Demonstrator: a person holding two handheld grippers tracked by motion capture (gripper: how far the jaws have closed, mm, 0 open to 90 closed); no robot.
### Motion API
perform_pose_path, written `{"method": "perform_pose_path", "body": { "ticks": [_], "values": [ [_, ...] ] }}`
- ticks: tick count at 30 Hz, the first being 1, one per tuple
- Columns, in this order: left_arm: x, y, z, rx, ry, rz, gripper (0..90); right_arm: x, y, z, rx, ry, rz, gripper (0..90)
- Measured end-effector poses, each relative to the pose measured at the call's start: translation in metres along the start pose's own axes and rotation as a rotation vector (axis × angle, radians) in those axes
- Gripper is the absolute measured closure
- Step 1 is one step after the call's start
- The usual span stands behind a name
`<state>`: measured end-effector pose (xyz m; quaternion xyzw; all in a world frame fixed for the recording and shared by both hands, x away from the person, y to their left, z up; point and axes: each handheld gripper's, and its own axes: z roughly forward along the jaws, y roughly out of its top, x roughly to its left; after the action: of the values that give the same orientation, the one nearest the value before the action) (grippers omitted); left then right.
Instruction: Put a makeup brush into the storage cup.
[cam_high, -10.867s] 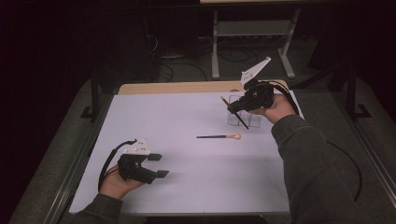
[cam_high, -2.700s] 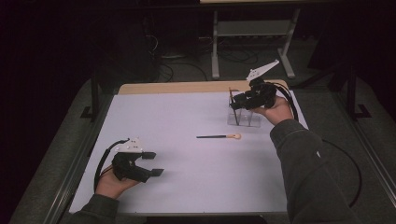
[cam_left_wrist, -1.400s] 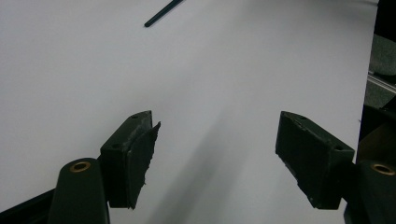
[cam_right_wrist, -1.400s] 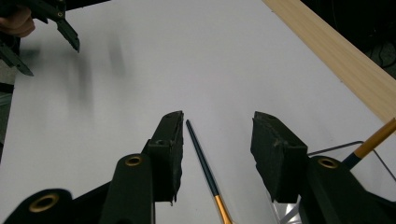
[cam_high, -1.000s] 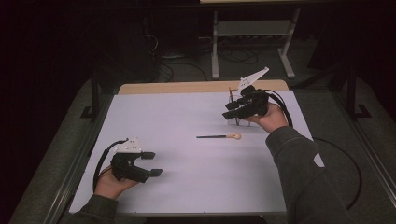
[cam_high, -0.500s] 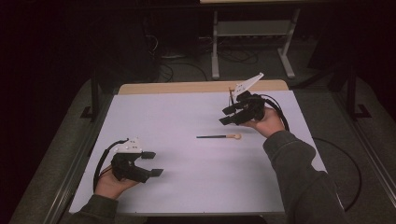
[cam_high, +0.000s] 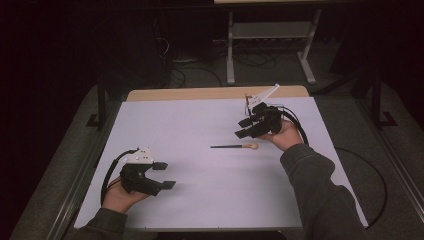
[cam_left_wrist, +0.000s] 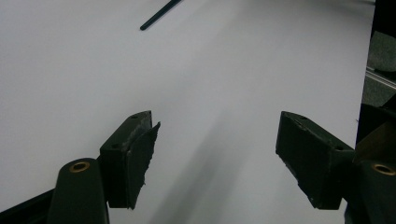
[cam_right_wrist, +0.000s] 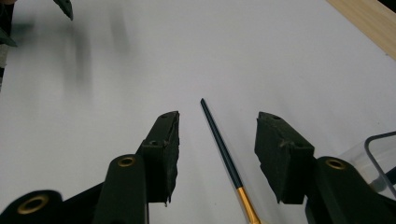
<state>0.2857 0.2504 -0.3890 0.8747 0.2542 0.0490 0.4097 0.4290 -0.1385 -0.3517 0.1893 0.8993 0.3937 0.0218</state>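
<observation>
- The brush (cam_high: 234, 146) lies flat on the desk (cam_high: 200, 125), right of its middle and well in from every edge, its dark stem toward the left edge and its pale end toward the right.
- In the right gripper view the brush (cam_right_wrist: 224, 156) runs up between the two jaws, untouched by either pad, so it is lined up but not yet gripped.
- The right gripper (cam_high: 243, 128) hangs just behind the brush's pale end with its jaws half apart and nothing in them; they have just been opening a little.
- A clear holder (cam_right_wrist: 380, 156) stands by that gripper toward the far right corner; a second stick (cam_high: 247, 100) seems to stand in it, so one may be stowed already.
- Left to do, I judge: close on this brush, lift it, carry it to the holder.
- The left gripper (cam_high: 165, 175) rests near the front left corner, jaws wide and empty.
</observation>
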Motion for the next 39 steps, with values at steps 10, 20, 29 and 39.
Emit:
{"method": "perform_pose_path", "body": {
  "ticks": [10, 20, 29, 39],
  "values": [
    [-0.001, -0.002, -0.002, 0.0, 0.007, 0.0, 27.2, -0.001, -0.002, 0.009, 0.022, 0.003, -0.019, 48.7],
    [0.001, -0.002, -0.001, 0.012, 0.003, 0.011, 27.1, -0.003, -0.015, 0.022, 0.054, -0.001, -0.014, 48.8],
    [0.001, -0.002, 0.002, 0.013, -0.006, 0.013, 26.9, -0.004, -0.021, 0.027, 0.075, -0.021, -0.019, 49.6],
    [0.001, -0.001, 0.003, 0.017, -0.008, 0.012, 26.6, -0.007, -0.031, 0.044, 0.116, -0.022, -0.017, 50.2]
  ]
}}
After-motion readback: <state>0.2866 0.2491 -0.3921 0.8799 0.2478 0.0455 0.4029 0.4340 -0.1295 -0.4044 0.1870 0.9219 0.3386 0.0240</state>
